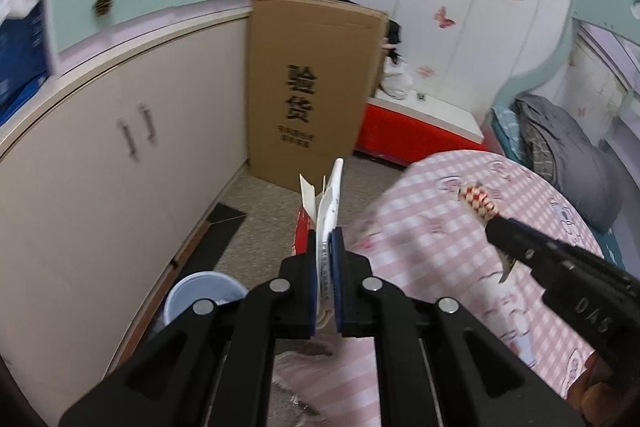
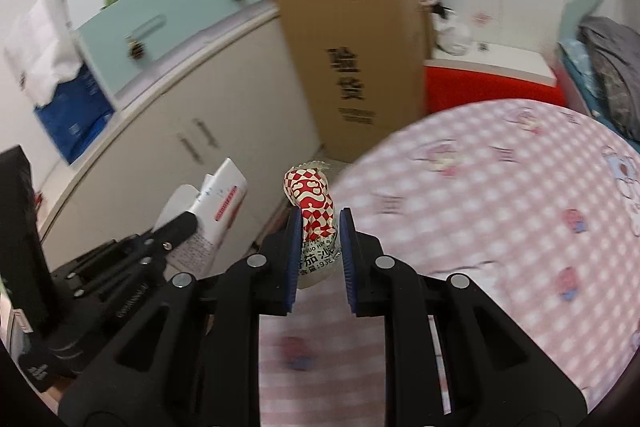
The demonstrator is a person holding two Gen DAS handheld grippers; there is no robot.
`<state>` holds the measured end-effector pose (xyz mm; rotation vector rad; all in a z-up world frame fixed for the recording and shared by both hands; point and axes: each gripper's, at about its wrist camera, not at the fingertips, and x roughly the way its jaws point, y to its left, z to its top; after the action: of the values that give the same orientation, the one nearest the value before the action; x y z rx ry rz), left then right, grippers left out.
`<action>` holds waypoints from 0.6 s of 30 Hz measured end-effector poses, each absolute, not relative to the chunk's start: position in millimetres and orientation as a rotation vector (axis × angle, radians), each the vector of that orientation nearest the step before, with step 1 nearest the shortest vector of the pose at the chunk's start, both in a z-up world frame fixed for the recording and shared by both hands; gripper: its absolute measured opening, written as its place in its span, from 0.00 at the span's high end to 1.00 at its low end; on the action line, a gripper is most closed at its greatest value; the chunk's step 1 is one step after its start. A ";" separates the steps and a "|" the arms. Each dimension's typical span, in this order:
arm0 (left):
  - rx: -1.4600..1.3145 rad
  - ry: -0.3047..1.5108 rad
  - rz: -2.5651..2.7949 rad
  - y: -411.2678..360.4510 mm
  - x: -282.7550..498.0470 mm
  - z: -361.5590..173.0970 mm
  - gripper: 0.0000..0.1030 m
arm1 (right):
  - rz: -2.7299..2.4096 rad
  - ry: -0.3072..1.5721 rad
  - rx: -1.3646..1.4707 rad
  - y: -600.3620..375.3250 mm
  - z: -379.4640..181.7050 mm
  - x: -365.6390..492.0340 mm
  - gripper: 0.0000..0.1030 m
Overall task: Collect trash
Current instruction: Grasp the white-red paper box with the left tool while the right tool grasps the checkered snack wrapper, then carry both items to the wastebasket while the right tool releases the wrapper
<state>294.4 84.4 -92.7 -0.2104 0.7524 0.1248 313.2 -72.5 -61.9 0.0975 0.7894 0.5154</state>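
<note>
Carrying step: left gripper (image 1: 324,247) pinches a white wrapper (image 1: 328,203); right gripper (image 2: 320,239) pinches a checkered packet (image 2: 310,199), both off the bench (image 2: 500,195). Next, likely drop them in the bin (image 1: 200,291) at seven o'clock.

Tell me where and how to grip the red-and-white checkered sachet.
Grip the checkered sachet across its flat lower half, coming from its printed end, pads on both broad faces. The right gripper holds it so; the upper end is crumpled.
</note>
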 end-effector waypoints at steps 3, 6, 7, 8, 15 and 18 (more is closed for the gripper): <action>-0.231 0.746 0.179 120.6 275.7 -95.4 0.94 | 0.570 0.792 0.088 -37.9 -62.7 304.6 0.82; -0.255 0.745 0.232 152.0 260.3 -101.1 0.94 | 0.618 0.800 0.071 -6.3 -66.7 296.7 0.82; -0.261 0.748 0.247 161.5 256.1 -103.9 0.94 | 0.633 0.804 0.067 2.0 -68.5 294.6 0.82; -0.273 0.752 0.260 171.3 252.4 -106.7 0.94 | 0.649 0.811 0.062 13.6 -71.6 292.3 0.82; -0.333 0.805 0.332 228.7 234.2 -139.8 0.94 | 0.726 0.890 0.019 80.6 -108.2 290.7 0.82; -0.344 0.842 0.360 247.4 234.5 -159.3 0.94 | 0.745 0.929 0.012 101.0 -127.8 294.4 0.82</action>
<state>234.5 247.4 -159.3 -0.3443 0.8423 0.3603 294.4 101.0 -127.8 0.0125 0.9293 0.7450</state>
